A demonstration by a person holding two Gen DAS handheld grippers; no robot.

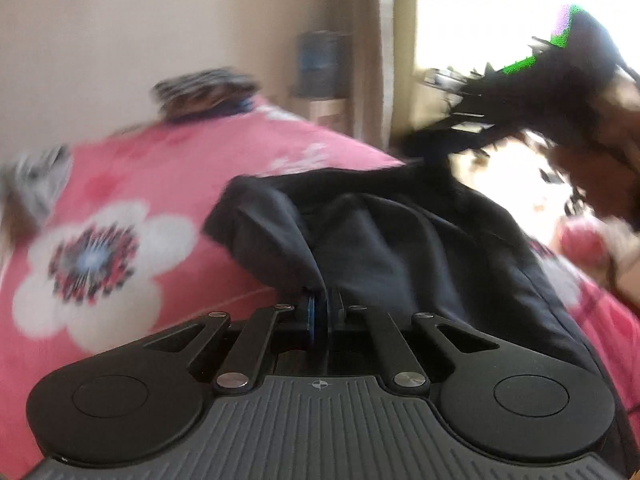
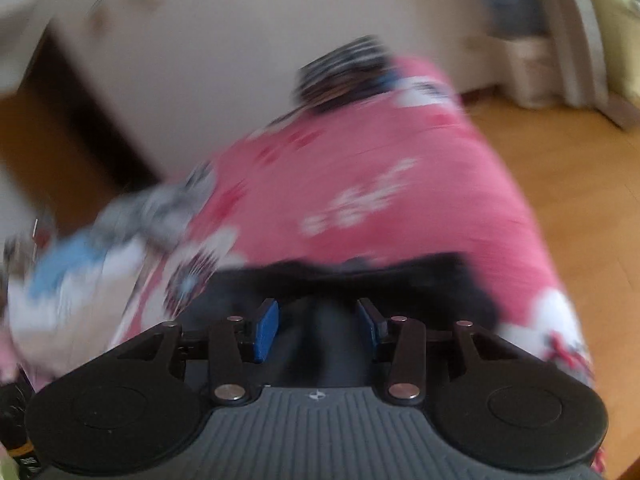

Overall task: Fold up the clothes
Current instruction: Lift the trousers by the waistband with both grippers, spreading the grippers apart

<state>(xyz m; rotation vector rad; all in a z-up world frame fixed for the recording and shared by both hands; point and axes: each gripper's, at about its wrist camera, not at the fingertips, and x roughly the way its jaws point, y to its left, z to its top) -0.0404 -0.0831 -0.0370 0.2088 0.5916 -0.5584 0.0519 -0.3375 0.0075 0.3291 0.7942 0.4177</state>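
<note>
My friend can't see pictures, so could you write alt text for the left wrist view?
The left claw is shut on a fold of a dark garment lying on a pink floral bedspread. The picture is blurred.

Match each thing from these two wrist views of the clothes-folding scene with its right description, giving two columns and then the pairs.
Things:
1. left gripper
2. right gripper
3. bedspread
4. striped item

Descriptions:
A. pink with white flowers
B. jaws apart, blue pads clear of the cloth
C. lying at the far end of the bed
D. shut on the dark garment

Pairs: 1-D, 2-B, 3-A, 4-C
</note>
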